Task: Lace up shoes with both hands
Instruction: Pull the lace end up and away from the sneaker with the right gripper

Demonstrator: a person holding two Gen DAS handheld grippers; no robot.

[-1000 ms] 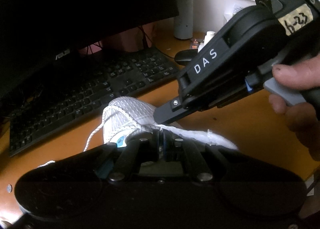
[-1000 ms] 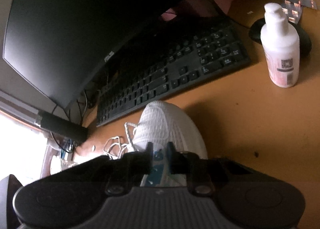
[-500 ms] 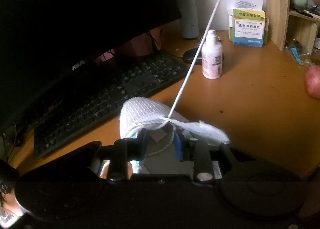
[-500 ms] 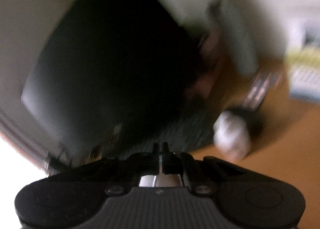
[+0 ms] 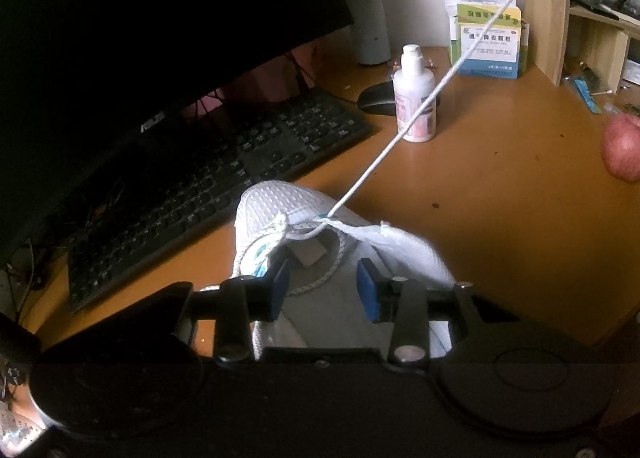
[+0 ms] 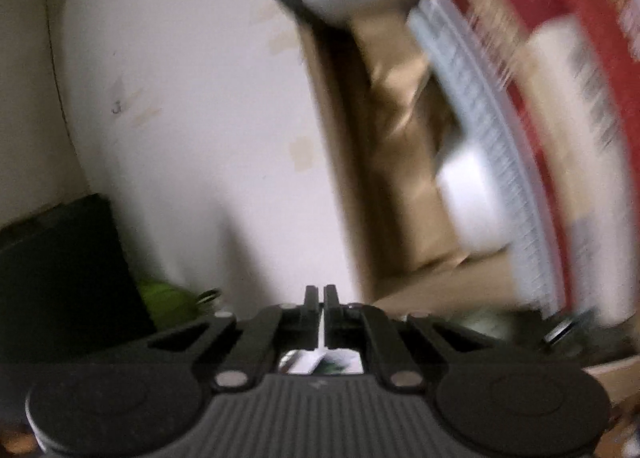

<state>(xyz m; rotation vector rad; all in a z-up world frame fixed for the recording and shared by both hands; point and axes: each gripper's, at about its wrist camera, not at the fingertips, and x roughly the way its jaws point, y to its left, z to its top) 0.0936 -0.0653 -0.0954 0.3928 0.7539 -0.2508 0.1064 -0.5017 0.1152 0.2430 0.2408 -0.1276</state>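
Dim and grainy; the monitor (image 5: 152, 37) is a black mass shading the keyboard (image 5: 208, 185) below it, while the desk (image 5: 500, 177) to its right catches soft daylight. Right wrist view smears with motion blur, edges bowed

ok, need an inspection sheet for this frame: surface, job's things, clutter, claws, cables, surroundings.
Surface: wooden desk, a few dark specks.
Job's things: white mesh shoe lying by the keyboard; one white lace pulled taut from an eyelet up and out of the top of the left wrist view.
Clutter: white bottle, mouse, grey flask, medicine boxes, apple.
Claws: left claw opening over the shoe mouth, pads pressing on nothing; right claw shut, a thin white strip between its fingers, probably the lace.
Cables: tangle under the monitor.
Surroundings: wall, wooden shelf, blurred cardboard box.
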